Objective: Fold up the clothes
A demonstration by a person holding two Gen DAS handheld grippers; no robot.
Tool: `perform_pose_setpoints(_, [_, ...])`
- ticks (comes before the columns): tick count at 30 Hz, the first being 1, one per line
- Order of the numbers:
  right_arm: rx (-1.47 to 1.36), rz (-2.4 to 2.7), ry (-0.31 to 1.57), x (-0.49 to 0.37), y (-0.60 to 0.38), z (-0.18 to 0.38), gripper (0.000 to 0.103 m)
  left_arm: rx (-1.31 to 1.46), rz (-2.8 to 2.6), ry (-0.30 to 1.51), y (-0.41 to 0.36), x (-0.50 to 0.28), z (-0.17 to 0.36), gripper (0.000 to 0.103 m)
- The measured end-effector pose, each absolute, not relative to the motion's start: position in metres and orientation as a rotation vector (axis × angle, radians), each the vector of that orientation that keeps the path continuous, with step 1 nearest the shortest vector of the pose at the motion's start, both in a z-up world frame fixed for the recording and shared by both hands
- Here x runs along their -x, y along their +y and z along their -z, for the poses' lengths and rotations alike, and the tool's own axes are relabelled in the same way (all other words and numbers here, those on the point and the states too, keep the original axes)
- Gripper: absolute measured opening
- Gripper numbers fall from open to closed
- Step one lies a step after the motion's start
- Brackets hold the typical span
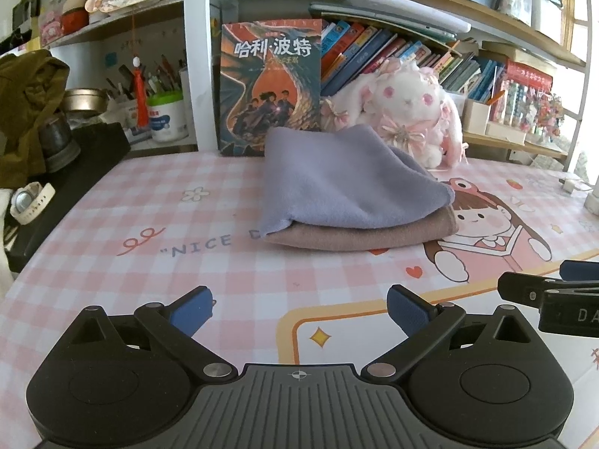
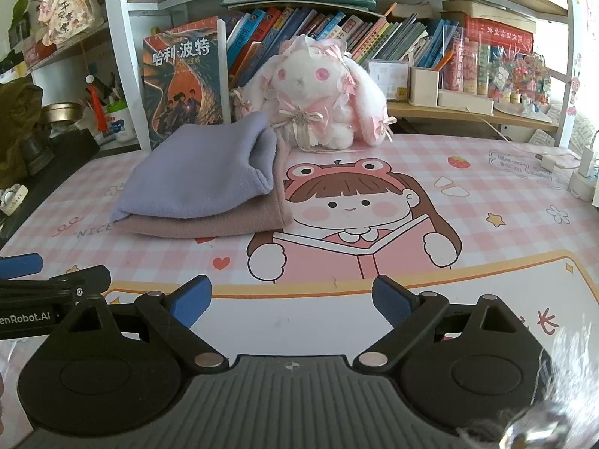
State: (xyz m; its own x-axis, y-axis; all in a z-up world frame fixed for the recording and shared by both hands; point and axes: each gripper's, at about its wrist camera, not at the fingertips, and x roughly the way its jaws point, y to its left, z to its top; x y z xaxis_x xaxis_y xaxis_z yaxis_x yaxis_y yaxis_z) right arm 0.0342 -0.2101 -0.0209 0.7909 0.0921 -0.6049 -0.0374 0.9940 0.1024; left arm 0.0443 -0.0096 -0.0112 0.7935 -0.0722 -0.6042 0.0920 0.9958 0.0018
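Resting folded, fleecy lilac cloth [image 1: 337,179] tops plush mauve cloth [image 1: 359,234].

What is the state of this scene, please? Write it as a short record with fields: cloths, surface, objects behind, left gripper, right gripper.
cloths: folded lavender cloth lying on top of folded pink-brown cloth, a stack of two
surface: pink checked desk mat with a cartoon girl reading
objects behind: plush rabbit and upright book, before the shelves
left gripper: open, holds nothing, apart from the stack
right gripper: open, holds nothing, apart from the stack
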Motion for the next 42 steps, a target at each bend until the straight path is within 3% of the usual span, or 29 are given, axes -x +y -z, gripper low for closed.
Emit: perform_pose_setpoints(42, [-0.096,-0.070,0.671,-0.0389,-0.2102,0.0230,0.093,-0.019,0.056,0.679,-0.0042,-0.0486,0.0131,0.102])
